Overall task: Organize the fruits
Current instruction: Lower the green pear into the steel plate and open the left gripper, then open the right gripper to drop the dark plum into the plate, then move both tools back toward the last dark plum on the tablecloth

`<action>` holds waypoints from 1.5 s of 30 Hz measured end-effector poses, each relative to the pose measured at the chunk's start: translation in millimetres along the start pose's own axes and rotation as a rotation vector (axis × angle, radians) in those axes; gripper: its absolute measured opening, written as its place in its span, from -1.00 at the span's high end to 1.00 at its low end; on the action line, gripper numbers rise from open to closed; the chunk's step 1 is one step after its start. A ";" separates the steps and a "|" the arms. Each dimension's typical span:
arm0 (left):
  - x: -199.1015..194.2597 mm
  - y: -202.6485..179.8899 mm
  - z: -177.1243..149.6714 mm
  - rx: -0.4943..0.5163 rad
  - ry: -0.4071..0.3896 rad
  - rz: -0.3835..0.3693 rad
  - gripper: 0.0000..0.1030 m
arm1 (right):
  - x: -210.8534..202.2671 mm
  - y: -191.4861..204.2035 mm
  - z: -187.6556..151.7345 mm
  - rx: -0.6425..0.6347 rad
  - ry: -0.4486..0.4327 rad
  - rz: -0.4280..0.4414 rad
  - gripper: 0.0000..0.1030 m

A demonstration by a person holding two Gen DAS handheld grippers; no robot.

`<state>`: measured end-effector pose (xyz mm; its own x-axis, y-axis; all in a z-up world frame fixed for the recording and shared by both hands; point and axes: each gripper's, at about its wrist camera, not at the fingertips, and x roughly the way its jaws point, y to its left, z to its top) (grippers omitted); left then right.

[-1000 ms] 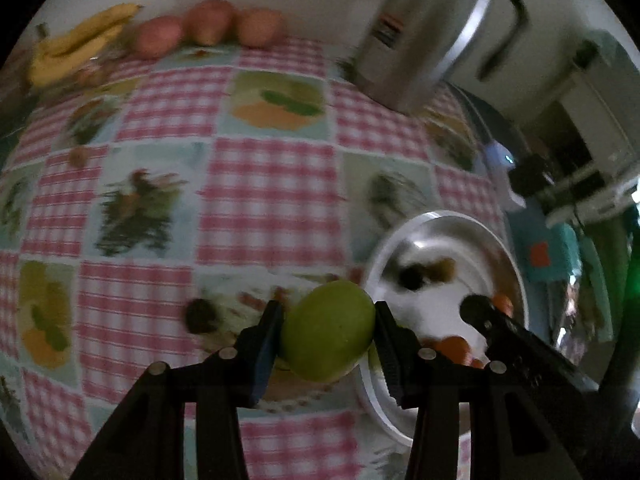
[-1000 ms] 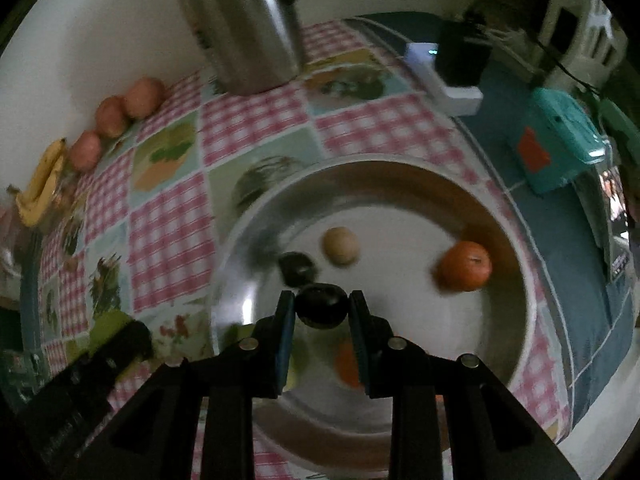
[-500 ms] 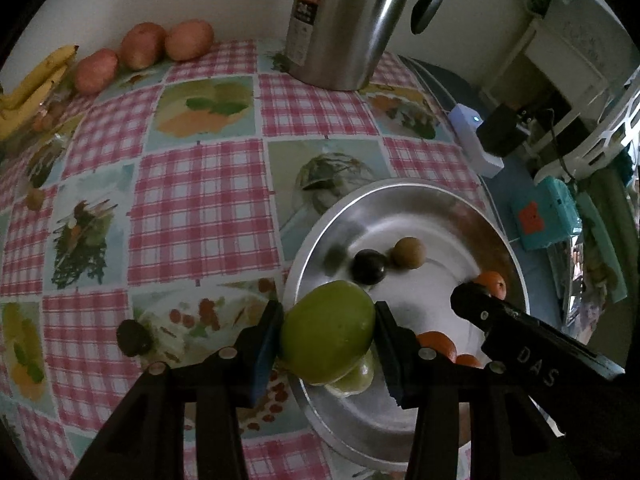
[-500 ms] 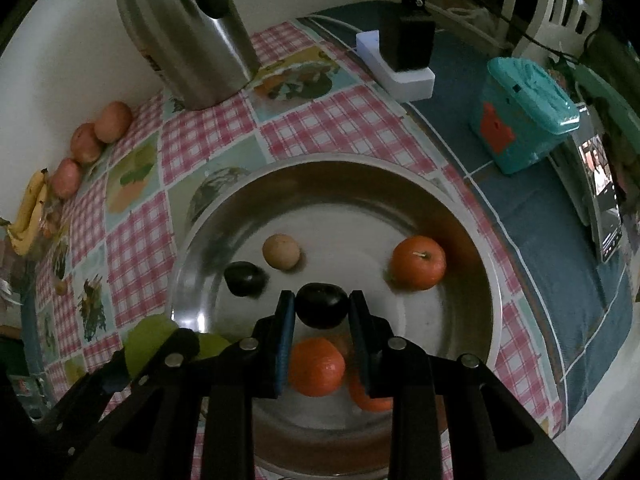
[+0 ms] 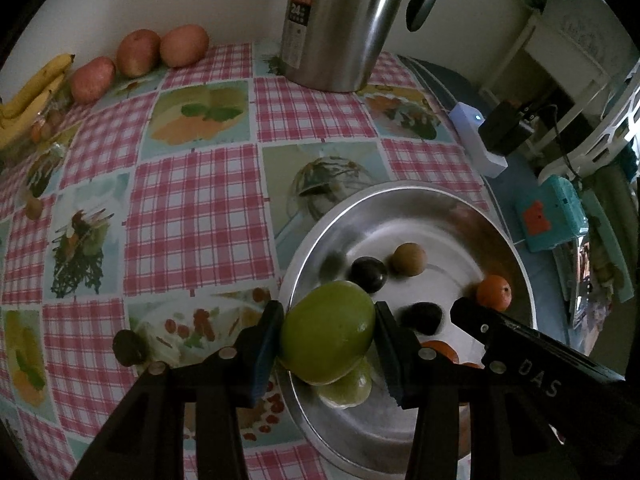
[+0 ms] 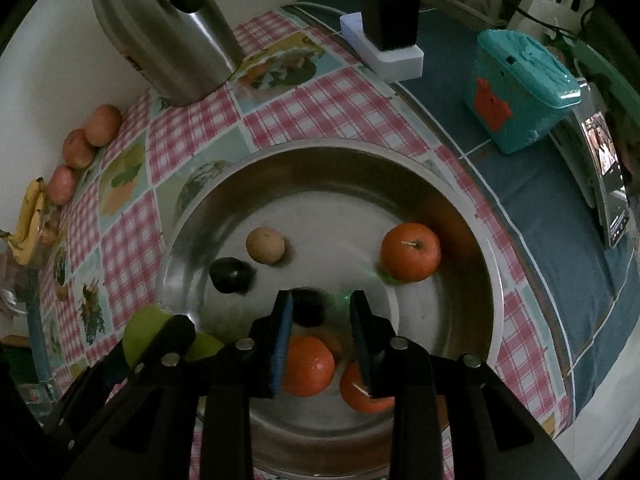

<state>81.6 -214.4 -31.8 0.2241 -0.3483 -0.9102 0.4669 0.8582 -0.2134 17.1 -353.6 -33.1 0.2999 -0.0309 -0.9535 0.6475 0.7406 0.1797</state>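
The metal bowl (image 6: 472,240) on the worktop (image 5: 192,208) already holds most of the small fruit — three oranges (image 6: 410,252), a tan round fruit (image 6: 265,245), a dark plum (image 6: 232,276) and a green fruit at its near edge. The right hand-held gripper (image 6: 320,312) hangs low inside the bowl; its jaws have just been opening, and the second dark plum (image 6: 306,306) sits between them, against the left pad at most and clear of the right, so that drop looks as good as done. The left hand-held gripper (image 5: 328,336) clamps a large green mango (image 5: 328,332) above the bowl's near rim, not yet set down. Left outside are a dark plum (image 5: 129,347) on the cloth just beside the bowl, and — well apart, along the wall — three reddish apples (image 5: 136,53) and the bananas (image 5: 32,92). By this showing the sorting is well past halfway.
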 end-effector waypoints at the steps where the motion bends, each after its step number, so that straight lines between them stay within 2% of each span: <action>1: 0.2 0.3 -0.2 0.000 0.002 0.000 0.04 | -0.1 0.0 -0.2 0.002 0.000 0.000 0.40; 9: -4.2 2.6 1.4 0.001 -0.012 -0.009 -0.03 | -1.3 -0.5 -1.4 0.006 -0.002 0.003 0.41; 19: -12.2 7.7 3.9 -0.016 -0.023 0.020 -0.03 | -0.8 5.0 -0.1 -0.009 -0.004 0.005 0.38; 24: -17.4 19.2 7.3 -0.062 -0.026 0.063 -0.21 | 0.1 6.2 0.0 -0.019 -0.002 0.008 0.35; 26: -18.1 24.9 8.5 -0.081 -0.022 0.071 -0.28 | 0.9 7.1 -0.4 -0.016 0.005 0.011 0.11; 29: -18.5 36.7 9.4 -0.118 -0.016 0.105 -0.50 | 2.1 8.8 -0.2 -0.019 0.011 0.012 -0.10; 33: -18.9 52.7 9.4 -0.172 -0.012 0.174 -0.91 | 2.8 9.2 -0.1 -0.024 0.010 0.000 -0.24; 35: -19.3 58.5 9.0 -0.184 -0.015 0.195 -0.95 | 3.0 9.0 0.0 -0.029 0.006 -0.007 -0.46; 39: -21.3 71.6 8.3 -0.212 -0.018 0.224 -1.00 | 2.2 11.0 0.5 -0.050 -0.003 -0.011 -0.49; 41: -22.1 74.7 8.1 -0.223 -0.015 0.230 -1.00 | 2.7 12.9 1.0 -0.062 -0.005 -0.016 -0.62; 45: -22.5 83.2 7.8 -0.251 -0.008 0.223 -1.00 | 4.0 15.9 0.7 -0.077 -0.001 -0.020 -0.62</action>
<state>122.2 -138.1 -26.4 0.3040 -0.1434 -0.9418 0.1804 0.9794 -0.0908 29.1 -342.4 -33.9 0.2881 -0.0469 -0.9565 0.5974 0.7894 0.1412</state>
